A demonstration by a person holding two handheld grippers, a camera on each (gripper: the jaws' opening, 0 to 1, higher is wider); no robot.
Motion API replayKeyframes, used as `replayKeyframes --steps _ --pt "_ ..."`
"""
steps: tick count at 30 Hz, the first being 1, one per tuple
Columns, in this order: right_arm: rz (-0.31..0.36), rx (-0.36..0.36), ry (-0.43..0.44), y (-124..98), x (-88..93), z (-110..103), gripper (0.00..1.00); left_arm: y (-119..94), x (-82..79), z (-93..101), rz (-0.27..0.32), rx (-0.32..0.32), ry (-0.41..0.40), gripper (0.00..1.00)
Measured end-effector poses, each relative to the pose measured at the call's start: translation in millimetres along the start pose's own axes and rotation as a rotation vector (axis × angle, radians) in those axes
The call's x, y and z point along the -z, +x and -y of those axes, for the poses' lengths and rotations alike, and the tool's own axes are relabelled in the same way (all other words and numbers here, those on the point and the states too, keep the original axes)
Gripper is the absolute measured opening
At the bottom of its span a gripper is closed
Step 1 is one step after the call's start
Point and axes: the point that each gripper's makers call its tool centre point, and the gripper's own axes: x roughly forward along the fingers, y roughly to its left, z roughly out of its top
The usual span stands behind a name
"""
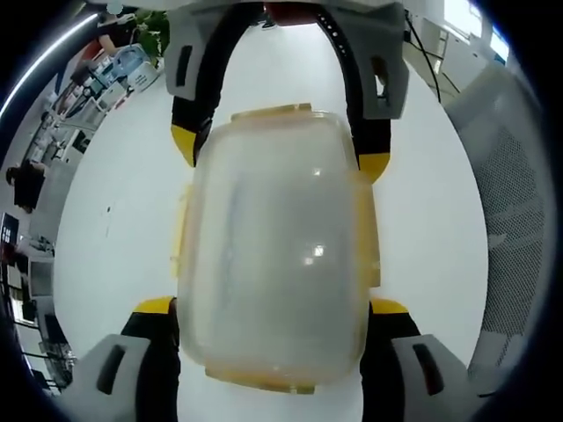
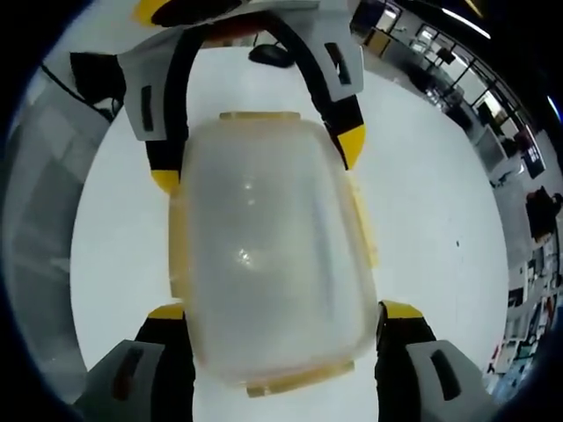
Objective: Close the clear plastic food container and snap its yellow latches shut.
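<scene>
Container: the clear box [image 1: 274, 255] lies on the white table [image 1: 114, 220], lid on, yellow latches [image 1: 271, 112] along its edges.
Left gripper [image 1: 273, 308]: jaws clamped on the near end.
Right gripper [image 2: 281, 312]: jaws squeezing the opposite end.

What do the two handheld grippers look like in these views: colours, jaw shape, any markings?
Both match: the left gripper and right gripper have black curved jaws with yellow tips, set in light grey housings with dark slots. No cables or sleeves are discernible.
</scene>
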Motion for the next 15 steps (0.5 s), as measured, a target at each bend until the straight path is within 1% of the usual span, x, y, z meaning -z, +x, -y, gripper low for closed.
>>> replayKeyframes --steps 8,15 --pt "-0.001 0.007 -0.012 3.9 -1.0 12.5 0.86 3.3 0.9 -11.1 0.003 -0.002 -0.011 0.87" --pt "0.005 0.009 -0.010 5.8 -2.0 18.9 0.86 5.4 1.7 -18.1 -0.002 -0.001 -0.008 0.87"
